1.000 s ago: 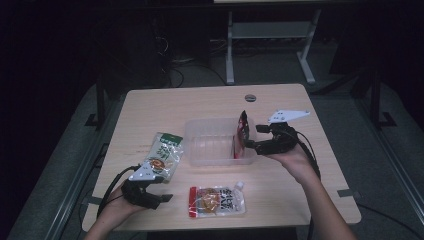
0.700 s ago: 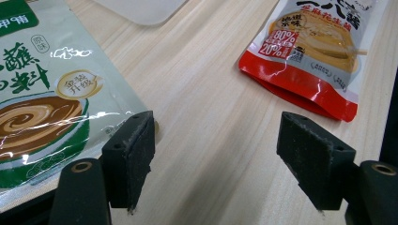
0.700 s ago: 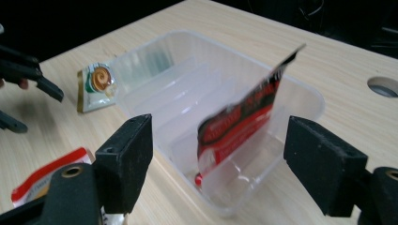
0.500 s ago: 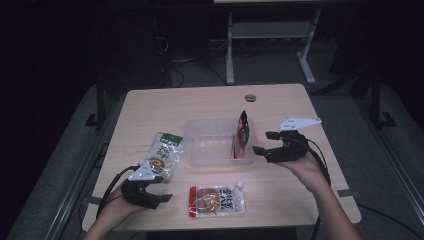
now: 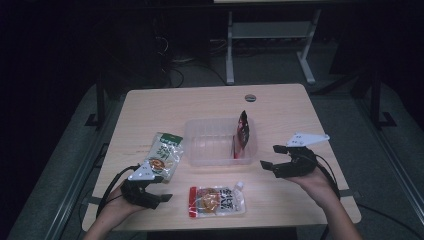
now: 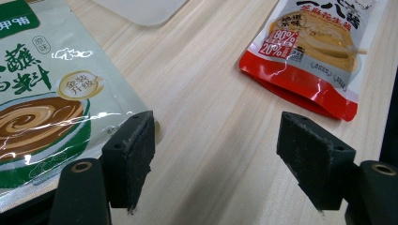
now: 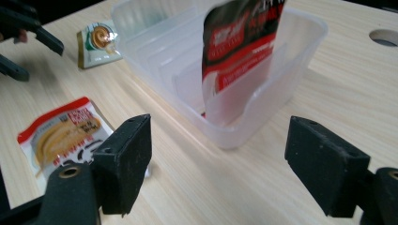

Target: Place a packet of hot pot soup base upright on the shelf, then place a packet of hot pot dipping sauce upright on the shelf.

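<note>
A clear plastic container [image 5: 210,145] sits mid-table, and a dark red pouch [image 5: 243,131] stands upright in its right end. My right gripper [image 5: 269,156] hovers open to the right of it, empty; in the right gripper view its jaws [image 7: 218,150] face the container wall [image 7: 263,108] and the pouch [image 7: 239,42]. A green pouch [image 5: 162,155] lies flat to the left of the container. A red-and-white pouch [image 5: 217,201] lies near the front edge. My left gripper [image 5: 162,189] is open low over the table [image 6: 218,150], between the green pouch [image 6: 42,108] and the red-and-white pouch [image 6: 314,51].
The wooden table [image 5: 300,110] has a round cable hole [image 5: 250,97] at the back. Bare wood lies behind the container and at the right side. A white frame [image 5: 270,35] stands on the dark floor beyond the table.
My right gripper has drawn back from the pouch in the container, toward the front right, and the pouch stays standing there. The left gripper has not moved.
</note>
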